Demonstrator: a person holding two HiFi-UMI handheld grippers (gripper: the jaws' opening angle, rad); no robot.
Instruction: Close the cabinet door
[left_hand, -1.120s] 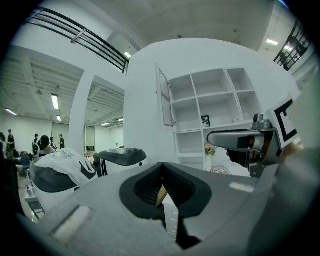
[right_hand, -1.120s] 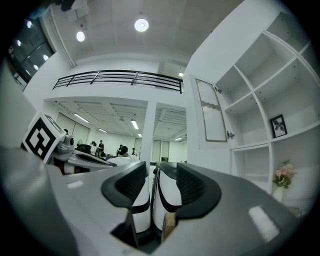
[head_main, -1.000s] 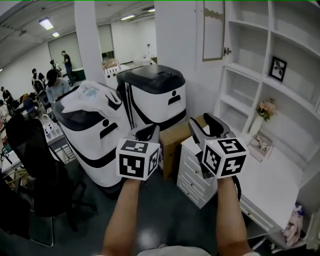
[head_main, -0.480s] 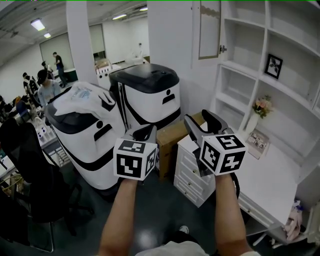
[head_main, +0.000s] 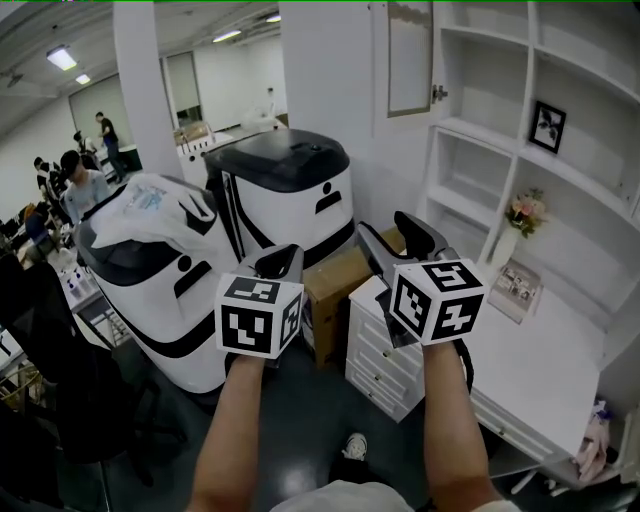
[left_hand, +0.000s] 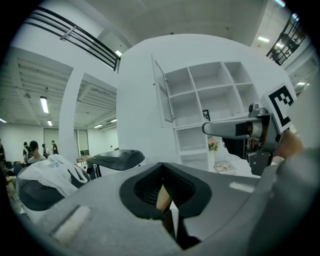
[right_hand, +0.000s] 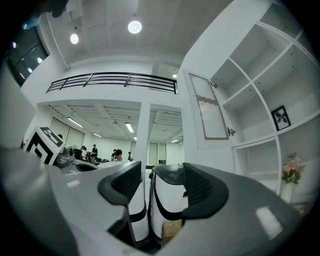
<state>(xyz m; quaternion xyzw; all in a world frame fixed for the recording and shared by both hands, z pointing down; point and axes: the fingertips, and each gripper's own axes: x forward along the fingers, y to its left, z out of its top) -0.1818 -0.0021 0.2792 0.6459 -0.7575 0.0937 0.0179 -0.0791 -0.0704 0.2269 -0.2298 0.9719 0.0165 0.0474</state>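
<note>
The cabinet door (head_main: 408, 55), a glass panel in a white frame, stands swung open at the top left of the white shelving; it also shows in the left gripper view (left_hand: 162, 92) and the right gripper view (right_hand: 207, 107). Both grippers hang well below and short of it, touching nothing. My left gripper (head_main: 281, 261) is shut, its pads meeting at the tip (left_hand: 162, 167) with nothing held. My right gripper (head_main: 395, 238) is open and its jaws have just been opening wider; only the far room shows through the gap (right_hand: 160, 180).
White shelving (head_main: 520, 130) holds a picture frame (head_main: 548, 125) and a flower vase (head_main: 520, 215) above a white desk (head_main: 545, 350). A drawer unit (head_main: 375, 350), a cardboard box (head_main: 335, 280) and two white-and-black machines (head_main: 290, 190) (head_main: 150, 270) stand below the grippers. People (head_main: 75, 175) are far left.
Both grippers have drifted a little left and up in the head view, and the shelving and door have come nearer. The right jaws stand wider apart than before.
</note>
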